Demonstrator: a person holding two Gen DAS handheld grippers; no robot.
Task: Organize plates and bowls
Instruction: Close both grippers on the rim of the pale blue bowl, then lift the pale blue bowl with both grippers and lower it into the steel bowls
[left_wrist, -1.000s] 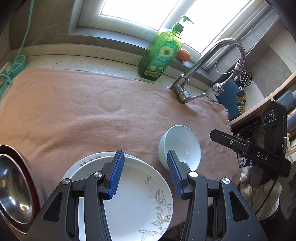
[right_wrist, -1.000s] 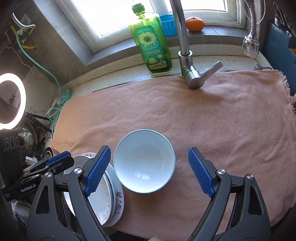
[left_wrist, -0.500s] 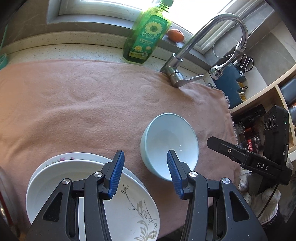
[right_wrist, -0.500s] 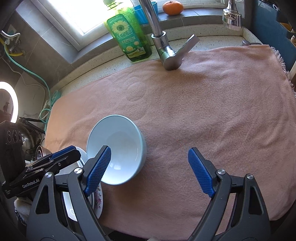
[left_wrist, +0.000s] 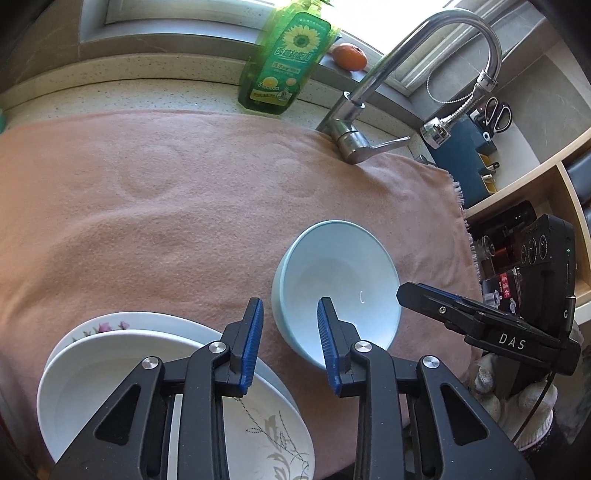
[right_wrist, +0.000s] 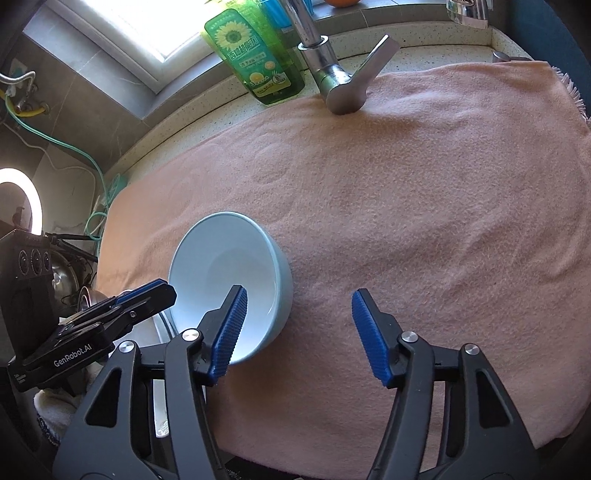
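Note:
A light blue bowl (left_wrist: 343, 280) stands upright on the pink cloth (left_wrist: 147, 221). My left gripper (left_wrist: 290, 314) straddles the bowl's left wall, one pad outside and one inside; its jaws are closing and no pad visibly presses. My right gripper (right_wrist: 300, 299) straddles the opposite wall of the bowl (right_wrist: 221, 269), its left pad inside and its right pad over bare cloth; these jaws are closing too, with a wide gap left. A stack of white plates (left_wrist: 110, 369), the top one with a grey leaf pattern, lies to the left of the bowl under the left gripper.
A green dish soap bottle (left_wrist: 284, 62), an orange (left_wrist: 349, 57) and a chrome faucet (left_wrist: 354, 136) line the back edge. A wooden shelf (left_wrist: 546, 177) with dark items stands right of the cloth. Steel bowls (right_wrist: 66, 280) and a ring light (right_wrist: 22, 206) sit left.
Both grippers have come down and in toward the bowl, and both pairs of jaws have narrowed. Each pair now has a wall of the bowl between its pads.

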